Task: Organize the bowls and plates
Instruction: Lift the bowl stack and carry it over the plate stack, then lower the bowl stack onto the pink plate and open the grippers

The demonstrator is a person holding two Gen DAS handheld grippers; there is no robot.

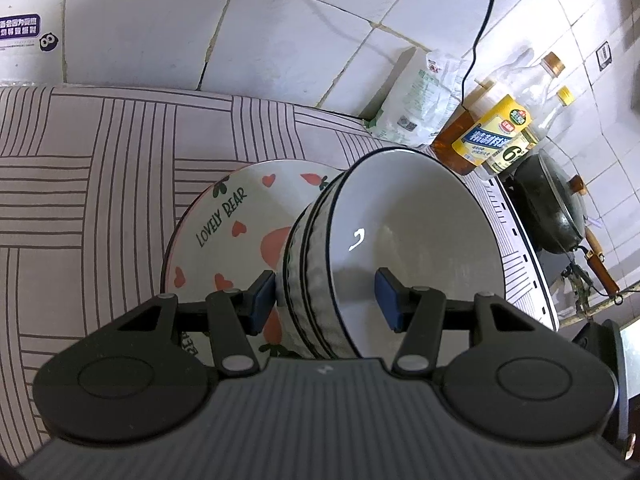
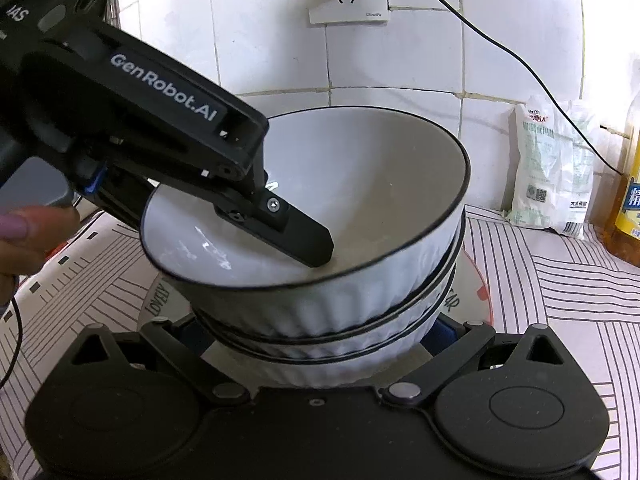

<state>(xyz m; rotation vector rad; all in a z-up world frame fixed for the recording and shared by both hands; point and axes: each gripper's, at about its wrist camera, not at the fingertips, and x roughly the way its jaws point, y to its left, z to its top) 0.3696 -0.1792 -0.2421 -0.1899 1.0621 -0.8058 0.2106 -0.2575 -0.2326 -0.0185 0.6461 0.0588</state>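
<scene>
Three white ribbed bowls with dark rims are nested in a stack. They sit over a pink-heart "LOVELY BEAR" plate, whose rim shows under the stack in the right wrist view. My left gripper is shut on the stack's wall, with one pad outside and the other inside the top bowl. Its inner finger reaches into that bowl. My right gripper flanks the bottom bowl, its blue pads against both sides and mostly hidden.
A striped tablecloth covers the counter. At the tiled wall stand a white bag and a yellow-labelled oil bottle, with a lidded wok to the right. A black cable runs up to a wall socket. A hand holds the left gripper.
</scene>
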